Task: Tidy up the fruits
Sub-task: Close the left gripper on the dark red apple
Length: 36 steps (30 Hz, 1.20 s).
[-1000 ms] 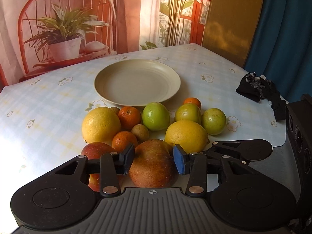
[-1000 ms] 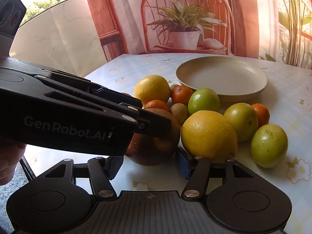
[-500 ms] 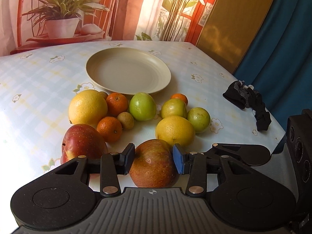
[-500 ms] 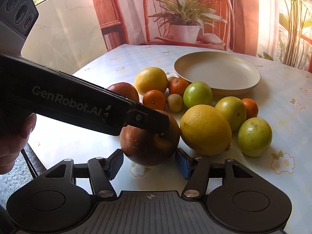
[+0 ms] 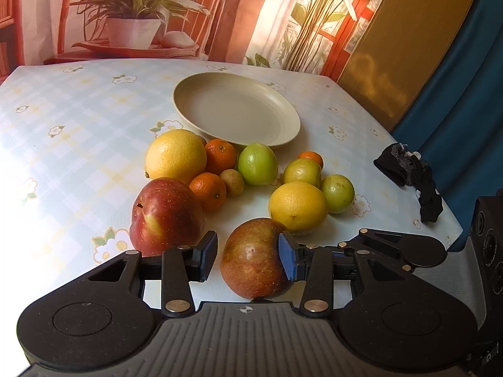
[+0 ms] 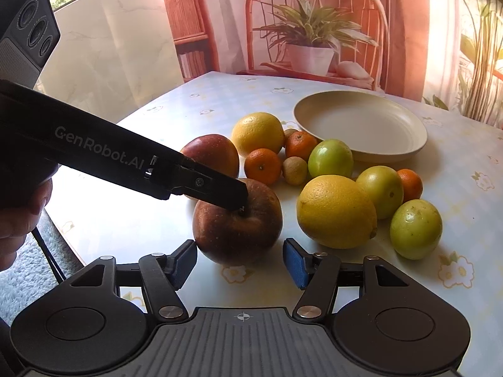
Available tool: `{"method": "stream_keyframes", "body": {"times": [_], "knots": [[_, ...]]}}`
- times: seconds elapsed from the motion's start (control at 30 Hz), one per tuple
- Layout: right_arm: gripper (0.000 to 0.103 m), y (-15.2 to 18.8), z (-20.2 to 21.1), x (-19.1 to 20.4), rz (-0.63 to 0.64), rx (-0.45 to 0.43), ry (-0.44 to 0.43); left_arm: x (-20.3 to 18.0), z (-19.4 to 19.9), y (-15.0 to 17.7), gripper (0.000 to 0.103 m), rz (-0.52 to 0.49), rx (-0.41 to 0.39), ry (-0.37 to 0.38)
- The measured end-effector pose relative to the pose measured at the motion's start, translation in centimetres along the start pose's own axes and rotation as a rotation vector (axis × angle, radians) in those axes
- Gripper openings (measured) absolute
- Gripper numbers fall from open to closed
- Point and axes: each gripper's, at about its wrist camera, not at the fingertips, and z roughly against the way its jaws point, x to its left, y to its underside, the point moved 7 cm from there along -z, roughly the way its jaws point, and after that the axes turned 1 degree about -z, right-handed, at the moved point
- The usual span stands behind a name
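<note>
A brownish-red apple (image 5: 253,259) sits between the fingers of my left gripper (image 5: 248,254). The right pad touches it and the left pad stands apart from it, so the jaws are open. In the right wrist view the same apple (image 6: 235,232) rests on the table under the left gripper's finger. My right gripper (image 6: 240,264) is open and empty just in front of it. A second red apple (image 5: 165,216), two yellow citrus fruits (image 5: 176,155) (image 5: 297,205), several small oranges and green fruits lie before an empty beige plate (image 5: 235,111).
A black cloth (image 5: 408,172) lies near the table's right edge. The table's near-left edge (image 6: 63,220) drops to a grey floor. A potted-plant backdrop stands behind the table.
The left gripper has opened: its left pad has come off the apple. Both cameras have pulled back and risen, showing the second red apple in full.
</note>
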Motion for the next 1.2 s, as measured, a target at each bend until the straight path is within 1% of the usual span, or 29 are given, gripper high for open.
{"method": "stream_keyframes", "body": {"times": [0.07, 0.17, 0.37, 0.53, 0.67, 0.8, 0.97, 1.2], "knots": [[0.057, 0.0, 0.0, 0.1, 0.006, -0.006, -0.006, 0.6, 0.4, 0.1, 0.045, 0.026, -0.007, -0.015], [0.057, -0.2, -0.1, 0.3, 0.016, -0.013, -0.021, 1.5, 0.7, 0.1, 0.045, 0.066, -0.013, -0.015], [0.061, -0.9, -0.7, 0.7, 0.066, -0.042, -0.028, 2.4, 1.1, 0.4, 0.045, 0.112, -0.023, -0.02], [0.059, -1.0, -1.0, 0.9, 0.082, -0.051, -0.03, 3.1, 1.0, 0.6, 0.045, 0.18, -0.023, 0.004], [0.058, -0.9, -0.9, 0.6, 0.067, -0.053, -0.033, 3.7, 0.8, 0.6, 0.045, 0.241, -0.019, 0.029], [0.058, -0.7, -0.8, 0.6, 0.065, -0.054, -0.034, 3.3, 0.4, 0.4, 0.045, 0.253, -0.019, 0.047], [0.058, -0.7, -0.8, 0.5, 0.066, -0.054, -0.033, 2.9, -0.6, 0.5, 0.045, 0.261, 0.003, 0.068], [0.06, -0.4, -1.2, 0.3, 0.061, -0.038, -0.029, 3.1, -1.6, 1.0, 0.046, 0.33, 0.014, 0.123]]}}
